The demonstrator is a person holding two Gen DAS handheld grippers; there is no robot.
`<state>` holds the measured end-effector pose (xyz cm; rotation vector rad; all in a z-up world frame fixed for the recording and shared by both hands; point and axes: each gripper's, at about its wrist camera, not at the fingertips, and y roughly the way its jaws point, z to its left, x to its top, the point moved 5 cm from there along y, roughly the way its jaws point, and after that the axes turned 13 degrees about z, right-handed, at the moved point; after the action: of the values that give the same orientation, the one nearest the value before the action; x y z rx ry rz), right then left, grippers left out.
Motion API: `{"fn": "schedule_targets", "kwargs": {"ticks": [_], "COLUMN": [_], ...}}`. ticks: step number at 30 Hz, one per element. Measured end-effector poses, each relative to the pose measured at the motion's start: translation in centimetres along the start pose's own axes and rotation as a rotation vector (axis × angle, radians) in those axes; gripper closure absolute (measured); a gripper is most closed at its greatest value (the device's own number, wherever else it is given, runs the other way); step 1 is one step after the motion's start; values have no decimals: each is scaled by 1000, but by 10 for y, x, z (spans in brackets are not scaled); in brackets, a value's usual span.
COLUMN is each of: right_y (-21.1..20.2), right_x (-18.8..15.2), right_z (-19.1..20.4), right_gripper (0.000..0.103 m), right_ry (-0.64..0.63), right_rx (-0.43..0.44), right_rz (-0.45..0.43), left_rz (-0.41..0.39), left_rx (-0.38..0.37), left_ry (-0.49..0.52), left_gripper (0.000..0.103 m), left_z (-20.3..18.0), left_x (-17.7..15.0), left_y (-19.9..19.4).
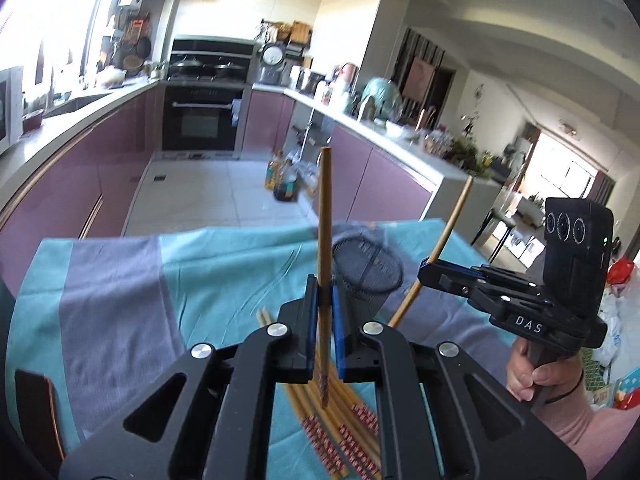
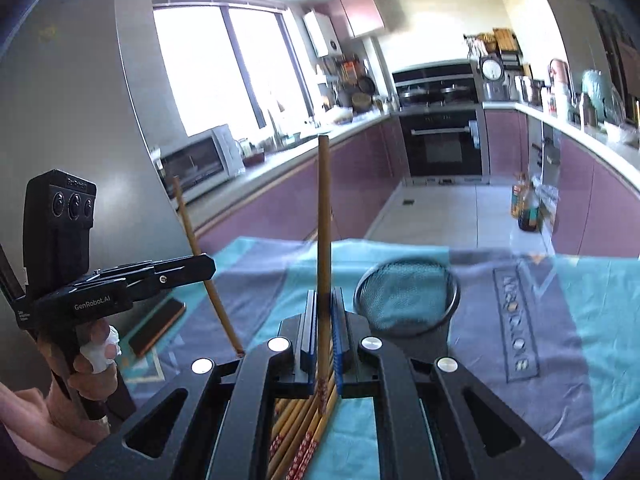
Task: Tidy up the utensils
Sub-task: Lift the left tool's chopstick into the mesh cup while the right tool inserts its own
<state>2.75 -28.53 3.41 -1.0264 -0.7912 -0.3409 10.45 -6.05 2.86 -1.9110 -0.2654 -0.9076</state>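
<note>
My left gripper [image 1: 325,292] is shut on a bamboo chopstick [image 1: 325,216] and holds it upright above the table. My right gripper [image 2: 325,300] is shut on another chopstick [image 2: 324,208], also upright. Each gripper shows in the other's view: the right one [image 1: 426,270] at the right, the left one [image 2: 208,265] at the left, each with its chopstick slanting. A black mesh utensil holder [image 1: 366,270] stands on the cloth just beyond both grippers; it also shows in the right wrist view [image 2: 406,296]. Several loose chopsticks [image 1: 332,420] with red patterned ends lie under the grippers.
A teal and grey tablecloth [image 1: 120,288] covers the table. A dark flat block [image 2: 158,326] lies on the cloth at the left. Beyond the table's far edge are the kitchen floor, purple cabinets [image 1: 100,168] and bottles [image 1: 282,178] on the floor.
</note>
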Motion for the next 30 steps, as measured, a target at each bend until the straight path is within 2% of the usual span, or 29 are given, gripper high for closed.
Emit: {"fn": "schedule_targets", "kwargs": {"ticks": [10, 16, 19, 23, 30], "right_y": [-40, -46, -34, -8, 29], "right_x": [54, 71, 71, 63, 47], "right_z": [-8, -23, -32, -42, -46], "right_gripper": [97, 97, 97, 97, 97], "right_ry": [-50, -49, -49, -41, -38], "right_rx": [-46, -99, -128, -135, -136], "right_rz": [-116, -150, -123, -32, 128], "left_rz": [-121, -140, -106, -34, 85], "left_rx": [-47, -55, -40, -8, 15], "left_ry": [35, 55, 62, 77, 89], "left_gripper": [96, 96, 96, 96, 96], "left_z": [-37, -60, -70, -73, -65], "left_x": [72, 104, 113, 111, 85], "left_y": [-30, -18, 0, 38, 97]}}
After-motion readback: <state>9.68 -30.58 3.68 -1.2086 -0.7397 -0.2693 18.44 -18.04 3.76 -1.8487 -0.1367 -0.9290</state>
